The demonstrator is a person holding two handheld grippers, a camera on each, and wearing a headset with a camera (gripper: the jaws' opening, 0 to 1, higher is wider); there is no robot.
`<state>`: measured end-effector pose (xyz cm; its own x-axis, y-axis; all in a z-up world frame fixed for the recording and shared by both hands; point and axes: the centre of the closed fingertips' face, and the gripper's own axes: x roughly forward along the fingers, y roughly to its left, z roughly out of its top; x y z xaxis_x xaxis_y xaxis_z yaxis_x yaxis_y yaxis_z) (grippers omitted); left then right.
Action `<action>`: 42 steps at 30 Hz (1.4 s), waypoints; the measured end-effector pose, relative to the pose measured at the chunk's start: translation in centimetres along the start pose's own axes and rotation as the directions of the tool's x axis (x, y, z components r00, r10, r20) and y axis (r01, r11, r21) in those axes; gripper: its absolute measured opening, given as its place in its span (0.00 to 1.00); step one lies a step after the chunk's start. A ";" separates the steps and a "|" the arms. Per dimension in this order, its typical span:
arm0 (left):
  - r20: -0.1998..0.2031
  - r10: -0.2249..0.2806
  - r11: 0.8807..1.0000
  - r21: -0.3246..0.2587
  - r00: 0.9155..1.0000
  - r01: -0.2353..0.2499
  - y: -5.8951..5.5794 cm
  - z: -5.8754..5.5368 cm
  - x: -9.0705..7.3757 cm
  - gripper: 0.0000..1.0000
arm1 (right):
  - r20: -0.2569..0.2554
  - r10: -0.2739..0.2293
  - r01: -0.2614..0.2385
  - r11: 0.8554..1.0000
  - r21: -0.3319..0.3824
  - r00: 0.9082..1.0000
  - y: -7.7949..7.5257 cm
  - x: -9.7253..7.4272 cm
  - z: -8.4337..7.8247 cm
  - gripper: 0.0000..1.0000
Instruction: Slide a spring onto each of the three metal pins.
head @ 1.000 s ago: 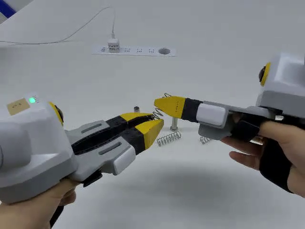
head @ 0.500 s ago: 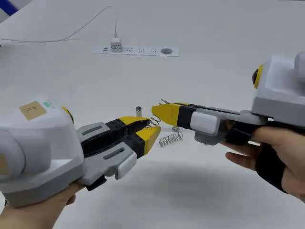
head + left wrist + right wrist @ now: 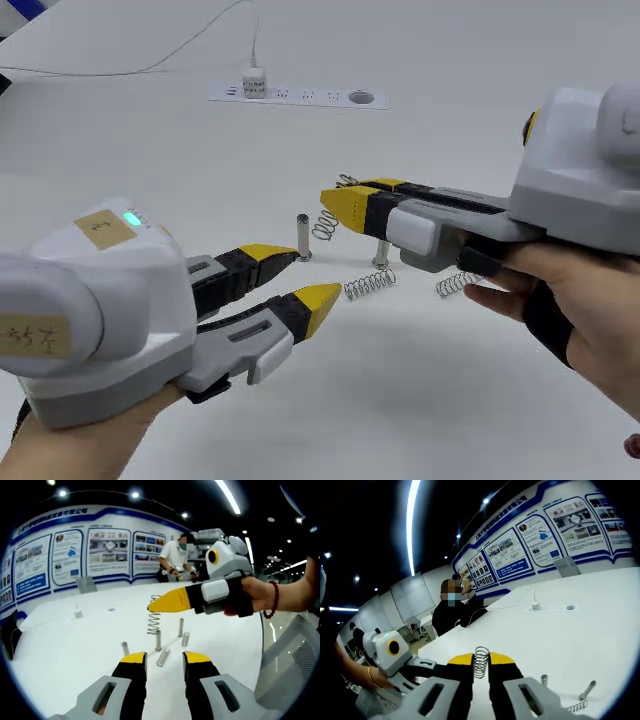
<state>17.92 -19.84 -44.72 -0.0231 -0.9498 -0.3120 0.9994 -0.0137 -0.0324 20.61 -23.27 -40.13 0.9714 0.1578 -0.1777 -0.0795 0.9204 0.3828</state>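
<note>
My right gripper (image 3: 337,203) reaches in from the right, shut on the top of a coil spring (image 3: 325,226) that hangs from its yellow tips. The spring (image 3: 154,618) hangs just above an upright metal pin (image 3: 158,640). A bare pin (image 3: 303,237) stands beside the hanging spring, and a further pin (image 3: 381,253) stands below the right gripper. My left gripper (image 3: 307,276) is open at the lower left, a short way from the pins, with nothing between its jaws. In the right gripper view the spring (image 3: 480,662) is pinched between the shut yellow tips.
Two loose springs (image 3: 370,284) (image 3: 455,284) lie on the white table near the pins. A white power strip (image 3: 300,96) with a plugged-in cable lies at the far side. A person sits at the table's far end (image 3: 451,611).
My left gripper has opened its jaws wider and drawn back from the spring. The right gripper still holds the spring, which now hangs free beside the pin.
</note>
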 end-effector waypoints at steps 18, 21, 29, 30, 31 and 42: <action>-0.062 -0.006 1.000 -0.004 0.998 0.006 -0.7 -1.4 0.7 0.48 | -0.054 -0.085 0.069 0.965 -0.253 0.995 -2.6 3.8 -0.1 0.12; -0.069 -0.008 1.000 0.005 0.998 0.008 -0.9 -1.5 0.8 0.51 | -0.063 -0.114 0.094 0.962 -0.256 0.991 -3.5 4.5 -0.5 0.12; -0.082 0.008 1.000 0.000 0.997 -0.008 -0.7 -1.7 0.8 0.58 | -0.075 -0.143 0.120 0.959 -0.256 0.987 -4.6 5.4 -1.1 0.12; -0.086 0.009 1.000 0.001 0.996 -0.009 -0.7 -1.8 0.9 0.59 | -0.077 -0.145 0.121 0.959 -0.256 0.986 -4.7 5.5 -1.2 0.12; -0.090 0.011 1.000 0.002 0.996 -0.011 -0.6 -1.8 0.9 0.59 | -0.081 -0.147 0.122 0.960 -0.253 0.986 -4.8 5.7 -1.3 0.12; -0.098 0.022 1.000 -0.017 0.995 -0.024 -0.3 -1.9 0.8 0.65 | -0.102 -0.159 0.126 0.953 -0.276 0.982 -5.4 6.4 -2.3 0.12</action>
<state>17.52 -20.01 -46.74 -0.0032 -0.9145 -0.4046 0.9990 0.0148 -0.0412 26.77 -26.43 -45.42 0.9437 0.0447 -0.3279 -0.0153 0.9957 0.0918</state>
